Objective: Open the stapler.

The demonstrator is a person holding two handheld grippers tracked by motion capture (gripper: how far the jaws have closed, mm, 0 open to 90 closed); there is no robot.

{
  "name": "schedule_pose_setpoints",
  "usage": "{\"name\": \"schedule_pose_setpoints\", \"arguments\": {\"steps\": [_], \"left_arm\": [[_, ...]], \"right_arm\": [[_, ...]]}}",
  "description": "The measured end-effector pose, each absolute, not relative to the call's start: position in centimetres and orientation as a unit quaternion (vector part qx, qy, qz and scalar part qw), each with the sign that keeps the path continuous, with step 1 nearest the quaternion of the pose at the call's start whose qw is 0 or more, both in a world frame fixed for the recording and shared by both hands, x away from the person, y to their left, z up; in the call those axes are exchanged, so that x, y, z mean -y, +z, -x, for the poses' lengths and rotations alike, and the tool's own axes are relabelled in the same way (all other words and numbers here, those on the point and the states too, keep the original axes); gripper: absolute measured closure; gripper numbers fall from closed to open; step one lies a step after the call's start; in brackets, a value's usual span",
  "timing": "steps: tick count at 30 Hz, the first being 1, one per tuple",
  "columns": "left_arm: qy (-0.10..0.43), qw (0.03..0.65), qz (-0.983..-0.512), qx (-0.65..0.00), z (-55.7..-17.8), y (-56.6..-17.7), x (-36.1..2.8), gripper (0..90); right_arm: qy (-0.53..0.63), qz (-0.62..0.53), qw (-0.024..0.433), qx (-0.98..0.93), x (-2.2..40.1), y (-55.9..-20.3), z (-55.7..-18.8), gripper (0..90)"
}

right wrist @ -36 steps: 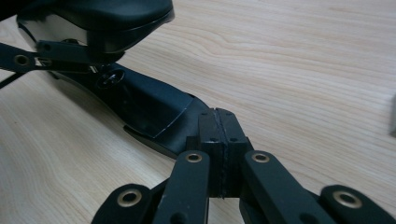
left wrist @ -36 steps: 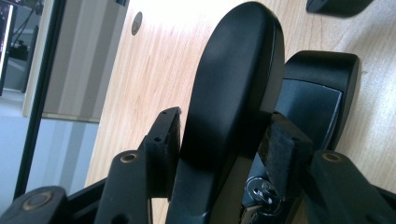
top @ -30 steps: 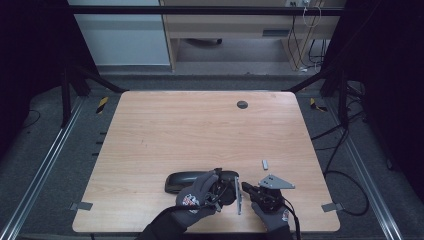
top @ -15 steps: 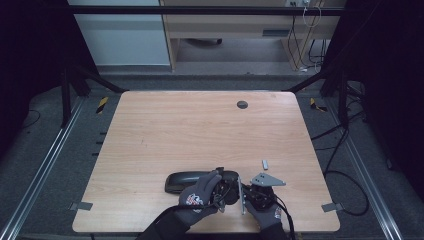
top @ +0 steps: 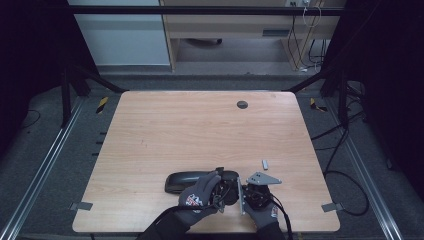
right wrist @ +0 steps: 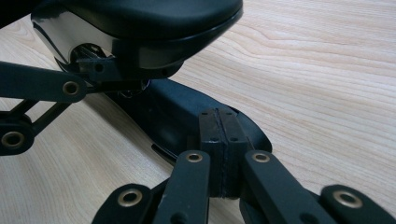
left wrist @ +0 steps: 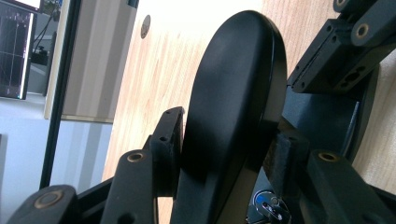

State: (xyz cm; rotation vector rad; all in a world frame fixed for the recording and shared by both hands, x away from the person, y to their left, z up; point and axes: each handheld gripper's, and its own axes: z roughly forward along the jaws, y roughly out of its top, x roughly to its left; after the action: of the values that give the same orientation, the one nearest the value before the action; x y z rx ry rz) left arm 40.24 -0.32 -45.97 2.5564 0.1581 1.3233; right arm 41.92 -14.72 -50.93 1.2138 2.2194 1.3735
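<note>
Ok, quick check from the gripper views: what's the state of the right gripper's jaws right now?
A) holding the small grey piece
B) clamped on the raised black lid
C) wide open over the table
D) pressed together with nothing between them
D: in the right gripper view the right gripper has its two pads pressed flat against each other, while the left gripper clamps the black lid.

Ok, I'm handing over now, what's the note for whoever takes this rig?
Left hand-held gripper: clamped on the lid of the black case.
Right hand-held gripper: shut, empty, tips at the case base; contact unclear.
Things: case near the front edge of the table; small grey piece lies apart.
Done: lid raised off the base.
Left: probably finishing the opening.
</note>
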Motion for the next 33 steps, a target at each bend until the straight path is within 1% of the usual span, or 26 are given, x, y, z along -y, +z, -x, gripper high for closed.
{"name": "schedule_pose_setpoints", "arguments": {"steps": [9,33], "left_arm": [[0.447,0.135,-0.883,-0.052,-40.35,-45.73,0.15,53.4],[0.457,0.147,-0.875,-0.06,-40.1,-45.87,-0.02,53.3]], "right_arm": [[0.471,-0.42,0.134,-0.764,14.59,-50.92,-41.88,90.0],[0.474,-0.425,0.128,-0.76,14.66,-50.98,-41.85,90.0]]}}
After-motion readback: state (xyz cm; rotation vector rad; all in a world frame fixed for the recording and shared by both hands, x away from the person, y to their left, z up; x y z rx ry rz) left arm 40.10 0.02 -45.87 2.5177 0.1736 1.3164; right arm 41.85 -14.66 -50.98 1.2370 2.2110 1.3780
